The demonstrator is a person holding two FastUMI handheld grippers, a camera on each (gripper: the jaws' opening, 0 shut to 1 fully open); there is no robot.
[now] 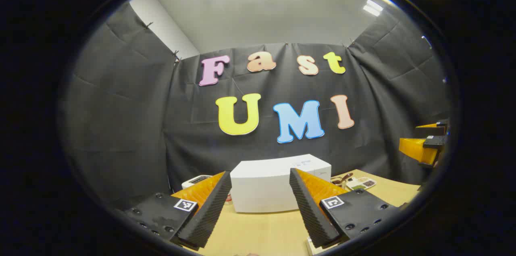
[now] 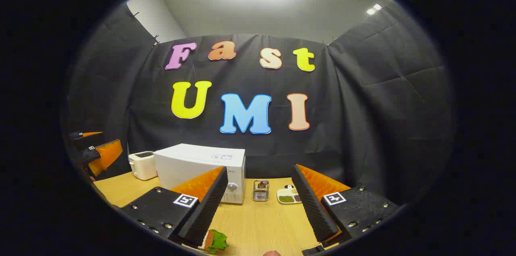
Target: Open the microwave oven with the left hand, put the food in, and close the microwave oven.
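Both spread wide, empty: left gripper (image 1: 260, 203) framing white microwave (image 1: 278, 183) at frame centre, right gripper (image 2: 258, 203) above wooden table (image 2: 262, 223), food (image 2: 215, 240) bottom centre-left

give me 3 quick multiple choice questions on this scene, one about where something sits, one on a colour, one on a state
1. Where does the toaster stand in the right gripper view?
A. On top of the microwave
B. On the table beside the microwave, on its left
C. Between the right gripper's fingers

2. What colour is the microwave?
A. White
B. Black
C. Red

3. How is the left gripper?
A. Shut on the microwave handle
B. Shut on the food
C. Open, holding nothing

Answers:
1 B, it stands on the wooden table at the microwave's left side.
2 A, its top and sides are white.
3 C, its fingers stand wide apart, with the microwave seen through the gap.
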